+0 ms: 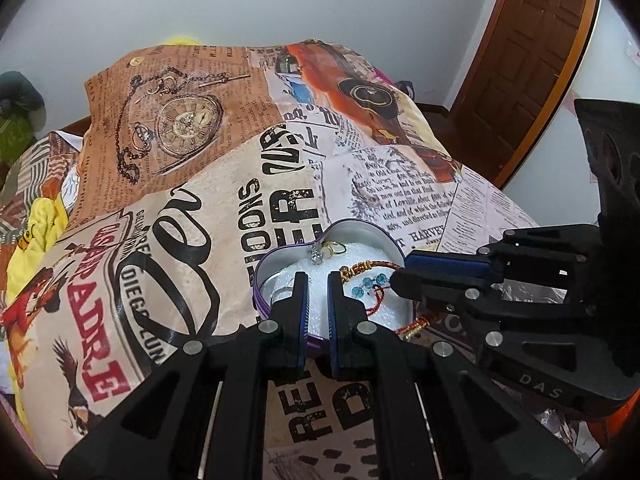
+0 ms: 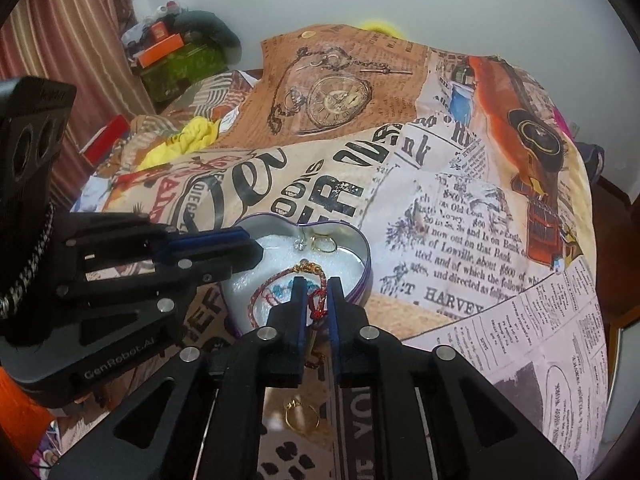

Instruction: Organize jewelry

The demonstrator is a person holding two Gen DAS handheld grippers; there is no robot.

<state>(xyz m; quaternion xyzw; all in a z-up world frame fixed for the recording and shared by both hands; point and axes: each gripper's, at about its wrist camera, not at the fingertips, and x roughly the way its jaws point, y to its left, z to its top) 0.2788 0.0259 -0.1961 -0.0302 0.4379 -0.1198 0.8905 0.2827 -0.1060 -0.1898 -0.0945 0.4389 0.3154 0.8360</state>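
Your right gripper (image 2: 317, 292) pinches the red bracelet (image 2: 316, 307) over the heart tin (image 2: 362, 256). Your left gripper (image 1: 318, 286) hovers there, narrow, empty.

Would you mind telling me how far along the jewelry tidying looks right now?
Partly done. Small earrings already lie on the white padding inside the heart-shaped tin. In hand: the red cord bracelet is mostly in the tin, and the right gripper has its jaws around the knotted tail, which hangs over the rim. The left gripper hovers over the tin, holding nothing. Left: a gold ring lies on the bedspread.
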